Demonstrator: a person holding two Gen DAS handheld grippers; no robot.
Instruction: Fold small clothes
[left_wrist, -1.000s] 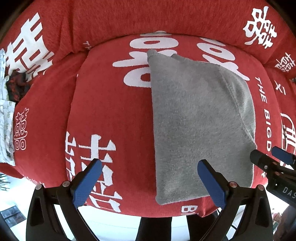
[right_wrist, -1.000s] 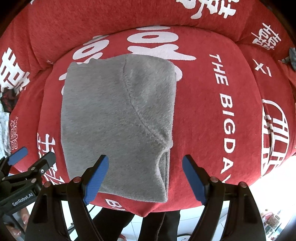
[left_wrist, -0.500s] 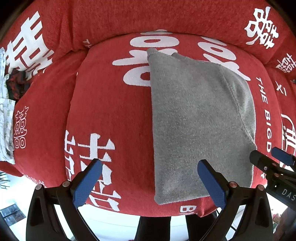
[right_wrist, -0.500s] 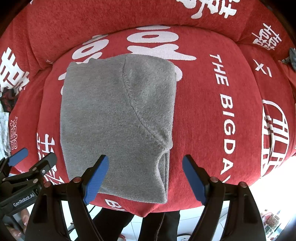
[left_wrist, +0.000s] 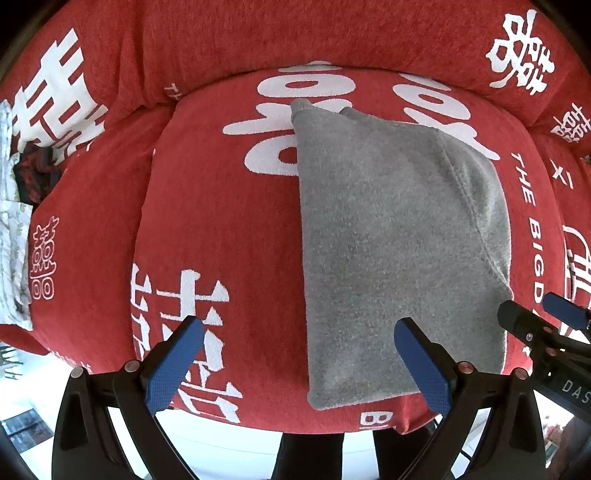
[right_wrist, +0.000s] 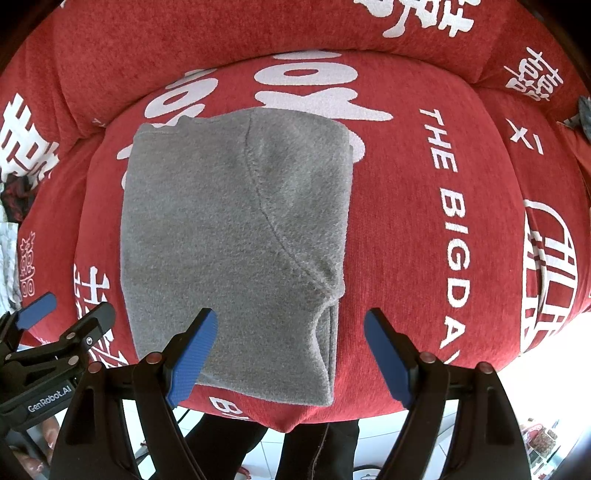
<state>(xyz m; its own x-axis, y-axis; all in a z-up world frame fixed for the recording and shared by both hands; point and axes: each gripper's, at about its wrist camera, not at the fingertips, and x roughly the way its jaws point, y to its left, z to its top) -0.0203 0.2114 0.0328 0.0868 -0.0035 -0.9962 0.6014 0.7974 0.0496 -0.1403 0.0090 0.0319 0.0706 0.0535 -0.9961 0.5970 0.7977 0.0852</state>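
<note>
Grey fleece, a small garment (right_wrist: 236, 236) folded into a neat rectangle, lies flat on a red cushion (right_wrist: 406, 258) printed with white characters and lettering. My right gripper (right_wrist: 290, 350) hangs above the garment's near edge, at six o'clock in its view, blue pads wide apart and clear of the cloth. My left gripper (left_wrist: 297, 363) is likewise spread and empty, with the garment towards its three o'clock. More clothes (left_wrist: 14, 221) are heaped at nine o'clock on the cushion's far side.
</note>
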